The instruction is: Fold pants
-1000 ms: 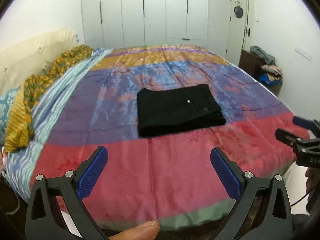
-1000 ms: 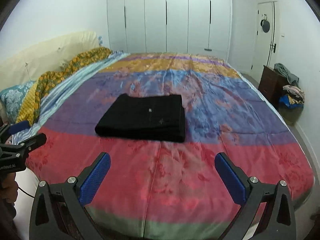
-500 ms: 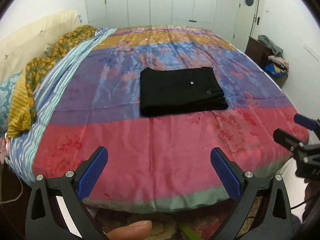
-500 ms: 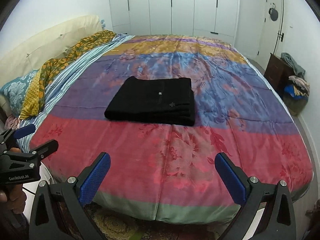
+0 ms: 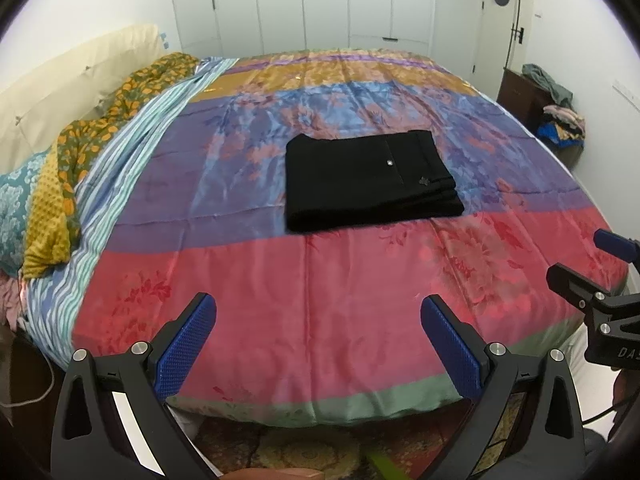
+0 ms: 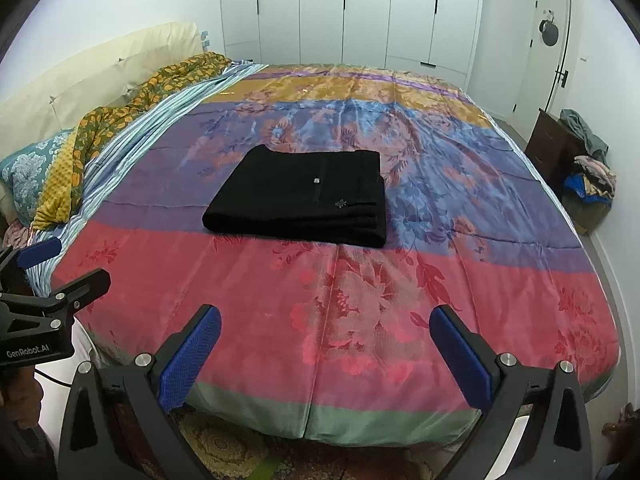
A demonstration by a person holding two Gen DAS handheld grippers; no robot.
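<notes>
The black pants lie folded into a flat rectangle in the middle of the colourful bed cover; they also show in the right wrist view. My left gripper is open and empty, held back over the bed's near edge, well short of the pants. My right gripper is open and empty too, also back over the near edge. Each gripper shows at the side of the other's view: the right one, the left one.
Pillows and a yellow-green patterned blanket lie along the bed's left side against a cream headboard. White wardrobes stand behind the bed. A dark cabinet with a pile of clothes stands at the right wall. A patterned rug lies below the bed's near edge.
Both grippers have drawn back and up from the bed, so the near edge and the floor rug have come into view. The folded pants have not moved.
</notes>
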